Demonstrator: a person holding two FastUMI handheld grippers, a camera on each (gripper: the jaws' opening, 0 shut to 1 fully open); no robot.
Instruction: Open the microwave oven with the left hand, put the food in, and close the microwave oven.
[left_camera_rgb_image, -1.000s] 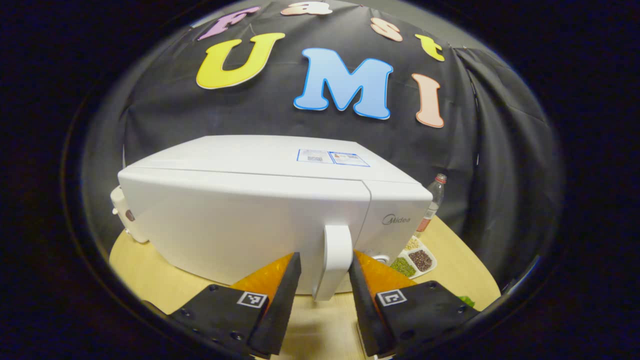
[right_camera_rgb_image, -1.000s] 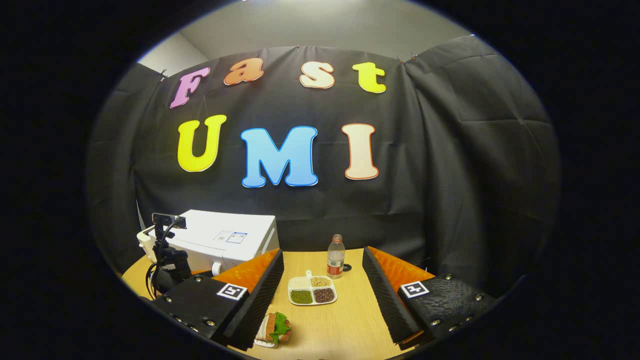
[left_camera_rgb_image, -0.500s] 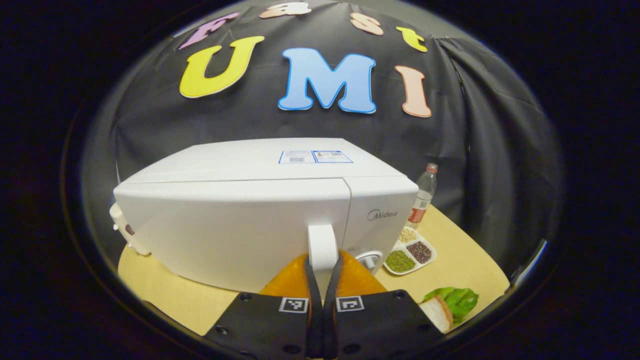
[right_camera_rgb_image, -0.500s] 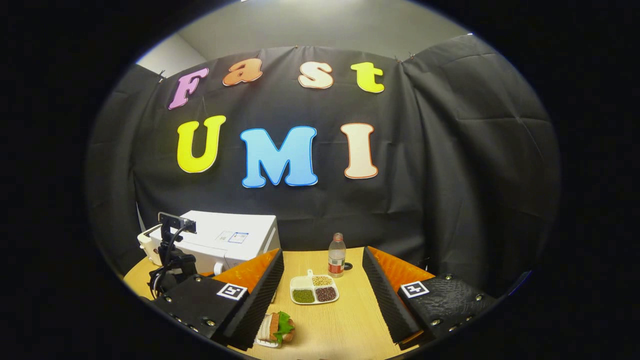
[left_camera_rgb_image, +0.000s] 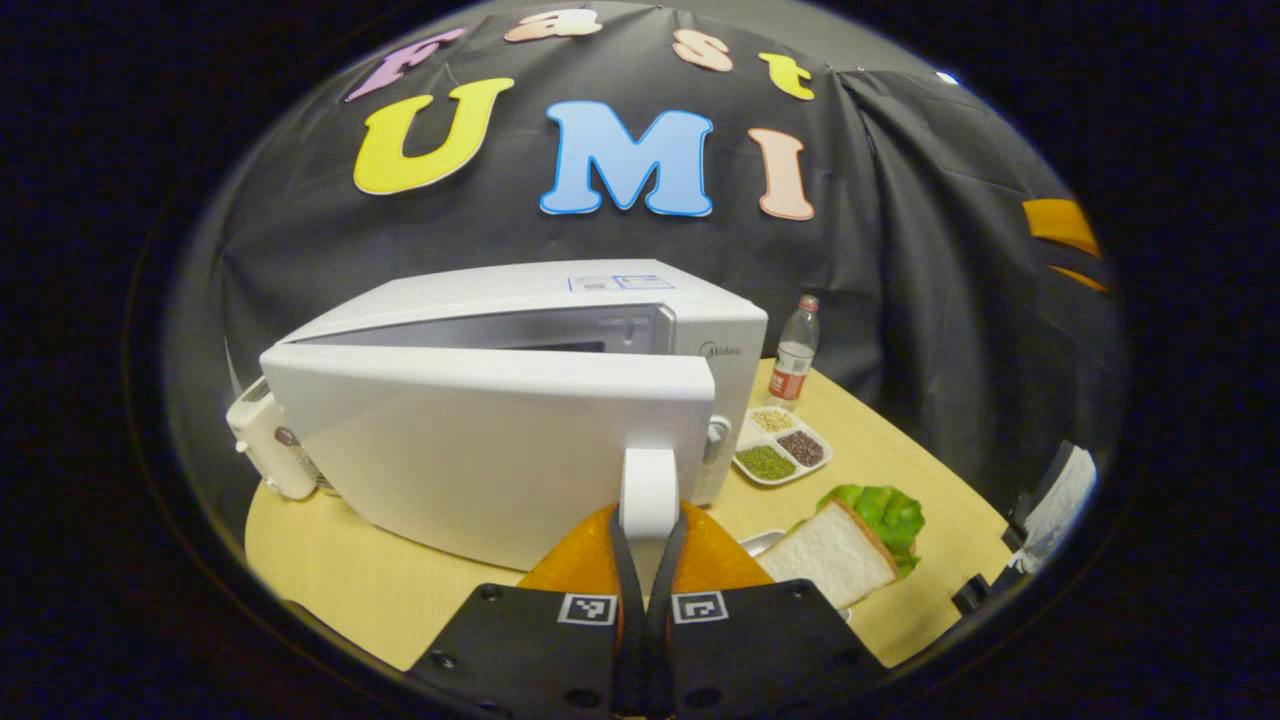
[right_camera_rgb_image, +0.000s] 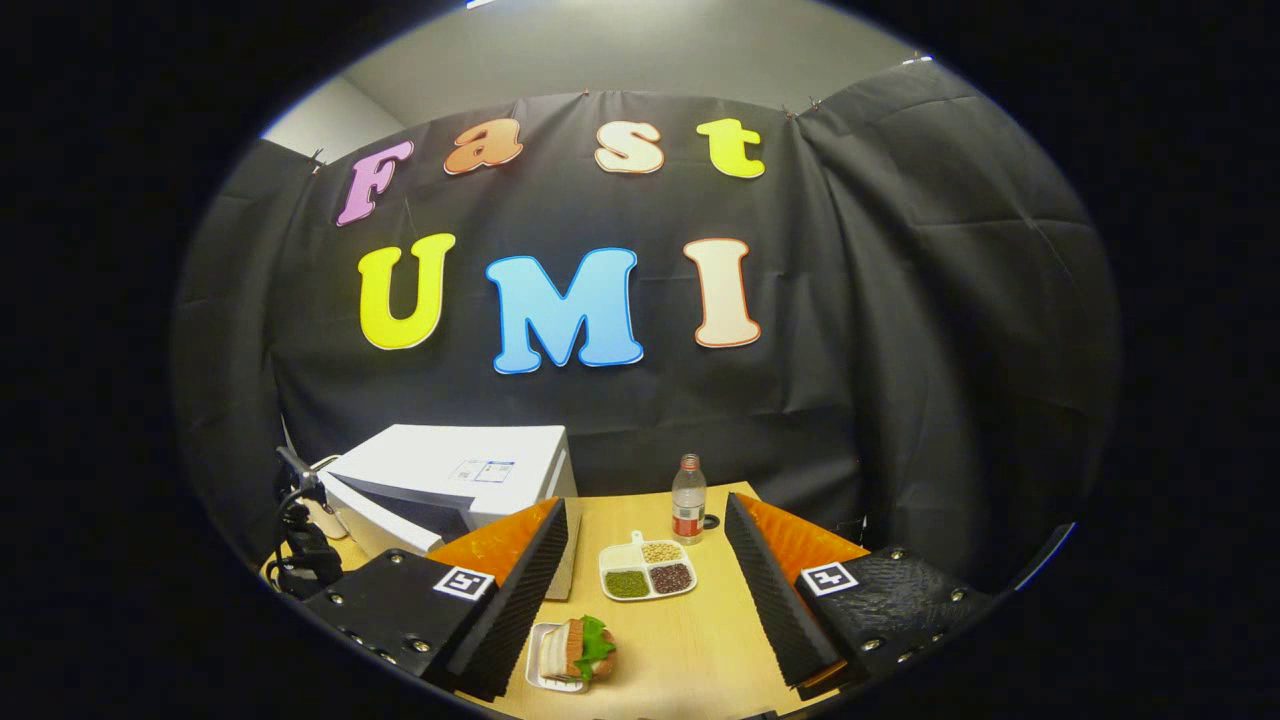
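One door partly open, food not yet moved

Two grippers were at different work: the left gripper (left_camera_rgb_image: 647, 560) was closed tight on the door handle (left_camera_rgb_image: 649, 483) of the microwave oven (left_camera_rgb_image: 560, 310), both fingers pressing it, and the door (left_camera_rgb_image: 480, 440), flush with the oven front half a second before, had swung out enough to show a dark slice of cavity along its top edge. The right gripper (right_camera_rgb_image: 640, 575) hung wide open and empty above the desk (right_camera_rgb_image: 690, 640). Its target, the sandwich (right_camera_rgb_image: 585, 650) on a small plate, sat on the desk in front of the oven, near the divided dish (right_camera_rgb_image: 647, 572) and bottle (right_camera_rgb_image: 688, 498). Opening looked underway but unfinished; the door likely needed more swing before the food could pass.
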